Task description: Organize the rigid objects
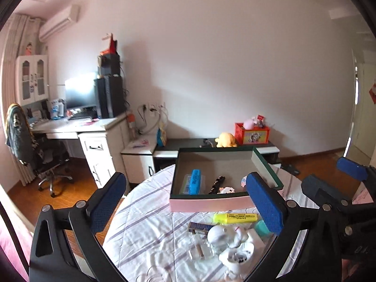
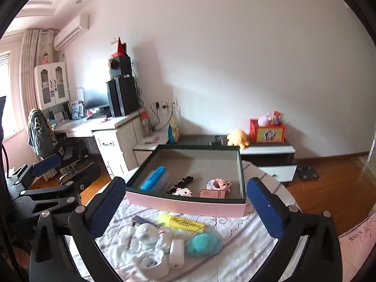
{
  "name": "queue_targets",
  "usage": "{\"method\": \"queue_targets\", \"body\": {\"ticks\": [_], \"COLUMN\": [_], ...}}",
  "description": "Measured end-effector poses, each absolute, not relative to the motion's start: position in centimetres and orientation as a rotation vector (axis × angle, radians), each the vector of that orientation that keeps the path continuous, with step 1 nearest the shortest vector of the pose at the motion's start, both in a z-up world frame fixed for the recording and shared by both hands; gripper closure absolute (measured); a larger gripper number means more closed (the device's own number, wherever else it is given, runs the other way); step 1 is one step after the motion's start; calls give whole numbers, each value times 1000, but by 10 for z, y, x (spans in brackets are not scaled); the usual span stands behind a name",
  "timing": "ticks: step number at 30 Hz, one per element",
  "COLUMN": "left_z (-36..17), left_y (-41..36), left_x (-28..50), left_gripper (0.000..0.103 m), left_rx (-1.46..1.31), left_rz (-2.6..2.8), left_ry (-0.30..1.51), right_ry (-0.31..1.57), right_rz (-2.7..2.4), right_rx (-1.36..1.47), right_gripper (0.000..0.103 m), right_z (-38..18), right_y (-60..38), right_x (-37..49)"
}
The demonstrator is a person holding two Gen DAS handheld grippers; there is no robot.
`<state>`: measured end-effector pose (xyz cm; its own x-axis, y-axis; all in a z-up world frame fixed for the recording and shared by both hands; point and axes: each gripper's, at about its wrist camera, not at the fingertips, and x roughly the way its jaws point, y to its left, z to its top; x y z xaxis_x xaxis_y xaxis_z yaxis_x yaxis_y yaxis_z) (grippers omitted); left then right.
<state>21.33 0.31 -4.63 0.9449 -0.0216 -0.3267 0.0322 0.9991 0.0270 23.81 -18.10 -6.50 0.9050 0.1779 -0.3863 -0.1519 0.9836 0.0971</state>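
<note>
step: between picks, box (image 2: 185,203) part filled | left gripper (image 1: 188,202) and right gripper (image 2: 188,202): jaws apart, empty | next: yellow highlighter (image 2: 181,222) just below the jaws, descend and straddle it

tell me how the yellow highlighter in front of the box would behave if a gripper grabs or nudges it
The yellow highlighter looks like a stiff plastic barrel, so it probably won't bend between the pads. It seems small and likely light. Its smooth shell could slip, and lying flat on the wrinkled cloth it may slide or turn rather than roll far.
</note>
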Motion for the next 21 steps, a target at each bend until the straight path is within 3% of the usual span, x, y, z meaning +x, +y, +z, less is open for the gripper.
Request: {"method": "queue_targets", "body": {"ticks": [10,21], "left_z": [-27,-17], "left_y": [4,-4], "left_x": [121,85], "left_gripper": [0,0], "left_rx": [29,43], "left_rz": [-4,-4], "left_ry": [223,177], "right_ry": [268,216], "right_rz": [113,91], "right_rx": [19,36], "right_gripper": [0,0], "right_z": [-37,-28], "right_y": [-172,-184], "right_x": [139,94]}}
